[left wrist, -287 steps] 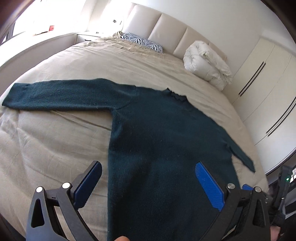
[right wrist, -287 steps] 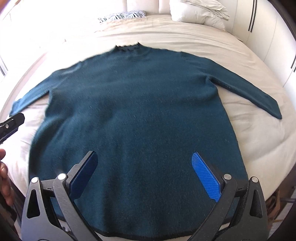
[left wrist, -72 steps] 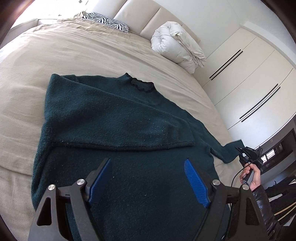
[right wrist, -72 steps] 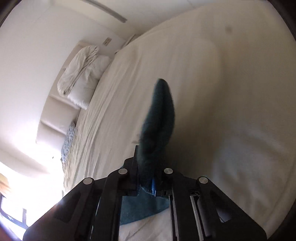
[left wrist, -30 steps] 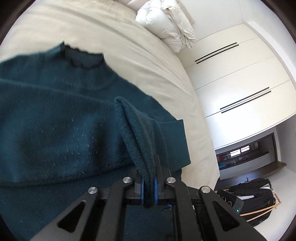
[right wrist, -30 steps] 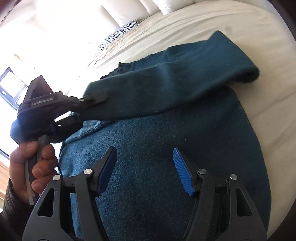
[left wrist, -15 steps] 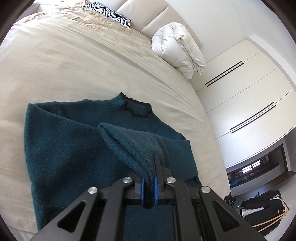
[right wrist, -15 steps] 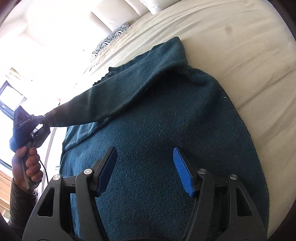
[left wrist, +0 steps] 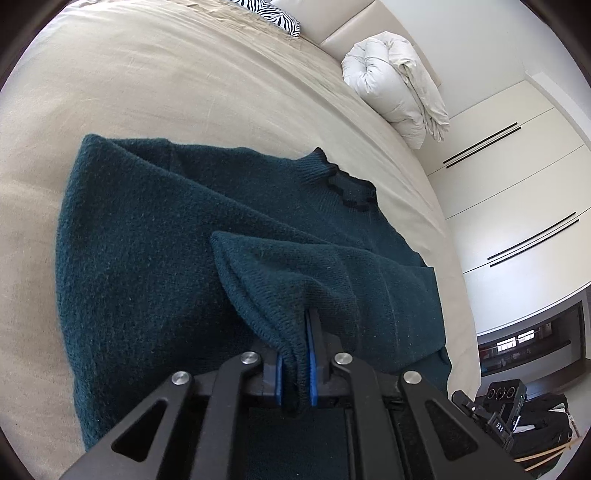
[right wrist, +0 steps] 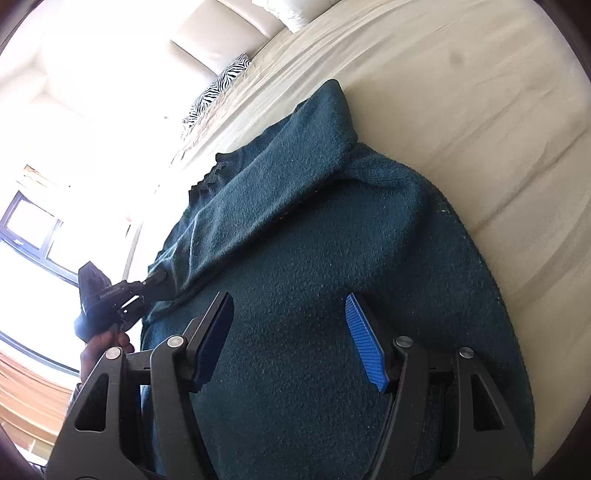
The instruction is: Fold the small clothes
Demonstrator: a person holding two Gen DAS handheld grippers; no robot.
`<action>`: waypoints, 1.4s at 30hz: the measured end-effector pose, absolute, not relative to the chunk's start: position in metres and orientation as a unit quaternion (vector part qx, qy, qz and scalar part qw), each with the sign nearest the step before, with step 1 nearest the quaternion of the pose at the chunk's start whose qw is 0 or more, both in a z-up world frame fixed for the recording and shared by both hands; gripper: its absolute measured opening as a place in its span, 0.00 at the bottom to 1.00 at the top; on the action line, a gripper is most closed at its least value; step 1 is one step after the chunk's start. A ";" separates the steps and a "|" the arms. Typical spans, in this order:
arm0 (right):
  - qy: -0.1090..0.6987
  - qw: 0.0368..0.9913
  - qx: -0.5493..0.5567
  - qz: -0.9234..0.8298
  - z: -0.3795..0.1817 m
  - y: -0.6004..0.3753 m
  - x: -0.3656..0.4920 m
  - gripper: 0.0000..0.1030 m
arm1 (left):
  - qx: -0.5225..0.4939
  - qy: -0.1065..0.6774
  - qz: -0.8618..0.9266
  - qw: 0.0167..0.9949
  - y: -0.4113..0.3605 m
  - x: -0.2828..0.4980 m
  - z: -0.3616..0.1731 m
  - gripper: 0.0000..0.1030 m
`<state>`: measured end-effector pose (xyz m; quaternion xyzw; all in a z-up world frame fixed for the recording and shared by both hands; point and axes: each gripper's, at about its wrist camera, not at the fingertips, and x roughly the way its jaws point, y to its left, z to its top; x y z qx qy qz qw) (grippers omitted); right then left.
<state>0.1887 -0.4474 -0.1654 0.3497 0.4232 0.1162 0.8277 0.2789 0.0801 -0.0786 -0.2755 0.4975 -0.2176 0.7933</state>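
Note:
A dark teal sweater lies flat on the bed, with its frilled collar toward the headboard. My left gripper is shut on the cuff of the right sleeve, which stretches slantwise over the chest. In the right wrist view the same sleeve runs from the folded shoulder down to the left gripper, held in a person's hand at the sweater's left edge. My right gripper hovers open above the sweater's body, with nothing between its blue pads.
The beige bed extends around the sweater. A rolled white duvet and a zebra pillow lie by the headboard. White wardrobe doors stand on the right, with dark bags on the floor. A bright window is beyond the bed.
The left gripper has carried the sleeve cuff across the chest toward the sweater's left edge and lower. The right gripper stays open over the body, rolled slightly.

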 end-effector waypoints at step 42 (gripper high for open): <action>0.328 0.754 0.550 0.146 -0.167 -0.523 0.221 0.67 | -0.189 0.484 -0.190 0.833 0.056 0.272 -0.073 0.24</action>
